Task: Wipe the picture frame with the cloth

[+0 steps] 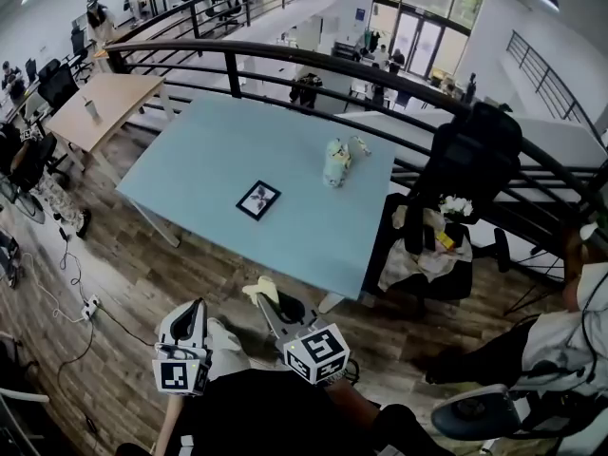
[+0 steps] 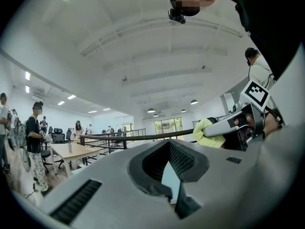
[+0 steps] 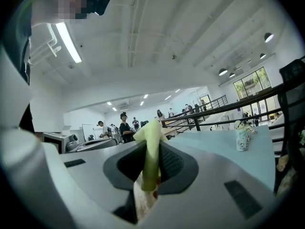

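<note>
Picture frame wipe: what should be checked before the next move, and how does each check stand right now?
1. Cloth clamped in the right tool: ok.
2. Left tool empty, jaws slightly apart: ok.
3. Picture frame lying flat on the table, nothing on top of it: ok.
4. Cloth in contact with the frame: not ok; both tools are short of the table's near edge.
5. Patterned bottle standing apart from the frame: ok.
6. Frame held against sliding: cannot tell.
</note>
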Demonstrator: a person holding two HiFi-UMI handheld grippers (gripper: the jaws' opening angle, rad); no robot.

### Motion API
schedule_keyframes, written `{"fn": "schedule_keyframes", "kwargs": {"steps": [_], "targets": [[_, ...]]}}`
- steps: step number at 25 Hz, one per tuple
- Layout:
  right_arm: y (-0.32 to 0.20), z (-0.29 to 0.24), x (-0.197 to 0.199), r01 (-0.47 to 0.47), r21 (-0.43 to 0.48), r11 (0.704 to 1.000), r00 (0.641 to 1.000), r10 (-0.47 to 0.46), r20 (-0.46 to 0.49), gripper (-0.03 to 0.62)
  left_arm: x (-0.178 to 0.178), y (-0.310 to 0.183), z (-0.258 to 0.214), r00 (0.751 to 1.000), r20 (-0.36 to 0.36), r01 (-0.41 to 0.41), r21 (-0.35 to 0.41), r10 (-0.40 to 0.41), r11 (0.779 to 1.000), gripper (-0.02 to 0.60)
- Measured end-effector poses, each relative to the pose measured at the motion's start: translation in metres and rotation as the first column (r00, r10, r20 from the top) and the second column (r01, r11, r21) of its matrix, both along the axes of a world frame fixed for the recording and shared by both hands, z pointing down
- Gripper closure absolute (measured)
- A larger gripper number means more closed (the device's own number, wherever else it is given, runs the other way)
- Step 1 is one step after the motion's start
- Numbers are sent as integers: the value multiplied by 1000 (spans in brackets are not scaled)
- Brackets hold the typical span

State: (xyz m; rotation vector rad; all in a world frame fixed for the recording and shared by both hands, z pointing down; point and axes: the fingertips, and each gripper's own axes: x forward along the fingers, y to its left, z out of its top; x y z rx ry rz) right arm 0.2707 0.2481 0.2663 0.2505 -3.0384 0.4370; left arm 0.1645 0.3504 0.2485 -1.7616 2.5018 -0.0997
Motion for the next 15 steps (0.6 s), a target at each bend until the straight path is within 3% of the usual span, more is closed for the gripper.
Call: {"fn": "schedule_keyframes", "kwargs": {"steps": [15], "targets": [[-53,14,-31,-127,17,992,992,127,-19,536,-50,-55,23,996,-24,-88,20,89,996,584]]}}
